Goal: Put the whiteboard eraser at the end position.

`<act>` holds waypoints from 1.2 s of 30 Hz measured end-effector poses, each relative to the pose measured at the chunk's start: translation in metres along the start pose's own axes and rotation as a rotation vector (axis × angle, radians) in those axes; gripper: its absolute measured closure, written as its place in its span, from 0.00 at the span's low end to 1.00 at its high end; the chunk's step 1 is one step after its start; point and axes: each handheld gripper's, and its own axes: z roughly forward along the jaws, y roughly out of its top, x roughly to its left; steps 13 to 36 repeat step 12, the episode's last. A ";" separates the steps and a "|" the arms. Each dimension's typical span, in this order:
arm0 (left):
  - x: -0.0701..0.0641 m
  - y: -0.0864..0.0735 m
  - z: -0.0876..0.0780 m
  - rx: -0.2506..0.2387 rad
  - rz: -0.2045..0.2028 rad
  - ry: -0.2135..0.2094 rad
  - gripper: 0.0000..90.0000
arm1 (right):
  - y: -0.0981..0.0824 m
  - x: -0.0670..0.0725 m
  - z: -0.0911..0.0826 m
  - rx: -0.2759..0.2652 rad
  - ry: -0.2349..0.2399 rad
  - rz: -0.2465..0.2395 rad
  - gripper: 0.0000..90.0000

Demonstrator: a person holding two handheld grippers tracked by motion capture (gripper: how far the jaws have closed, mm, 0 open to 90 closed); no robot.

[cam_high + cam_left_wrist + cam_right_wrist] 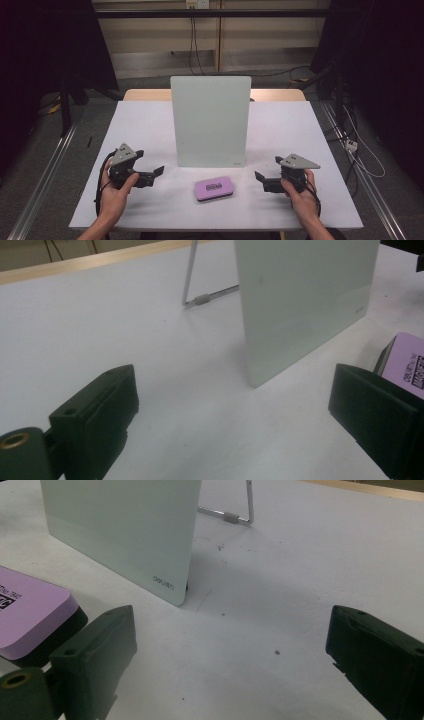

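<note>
Purple on top and black beneath, the eraser [214,188] is lying flat on the white table [145,125], between the left hand-held gripper [159,172] and the right hand-held gripper [258,176], apart from both. Each hand-held gripper is hovering low with its jaws spread wide, gripping nothing. Beyond them the pale green board [210,120] is standing upright on its wire stand [235,515], just behind the eraser.

White worktop [140,125] with a wooden strip along its far edge, grey floor [45,165], beige wall panels [155,35] behind, black cables [194,40] hanging down, dark curtains [45,45] either side, metal rails [40,180] flanking.
</note>
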 end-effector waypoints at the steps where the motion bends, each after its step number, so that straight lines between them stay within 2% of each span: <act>1: 0.001 -0.003 0.000 0.000 -0.007 -0.002 0.06 | 0.000 0.000 0.000 0.001 0.001 0.000 0.07; 4: 0.004 -0.010 -0.002 -0.007 -0.020 0.003 0.06 | -0.001 -0.001 0.000 0.001 0.000 0.000 0.07; 8: 0.002 -0.017 -0.001 -0.005 0.007 -0.003 0.06 | -0.001 -0.001 -0.001 -0.001 -0.003 0.001 0.07; 9: 0.002 -0.018 -0.001 -0.008 0.011 0.006 0.06 | -0.001 -0.001 -0.001 -0.001 -0.002 0.001 0.07; 11: 0.003 -0.018 -0.002 -0.010 0.009 0.024 0.06 | -0.001 -0.001 -0.001 0.000 -0.003 0.005 0.07; 12: 0.003 -0.019 -0.001 -0.015 -0.011 0.021 0.06 | -0.002 -0.002 -0.001 0.001 -0.002 0.002 0.07; 36: 0.003 -0.019 -0.001 -0.015 -0.011 0.021 0.06 | -0.002 -0.002 -0.001 0.001 -0.002 0.002 0.07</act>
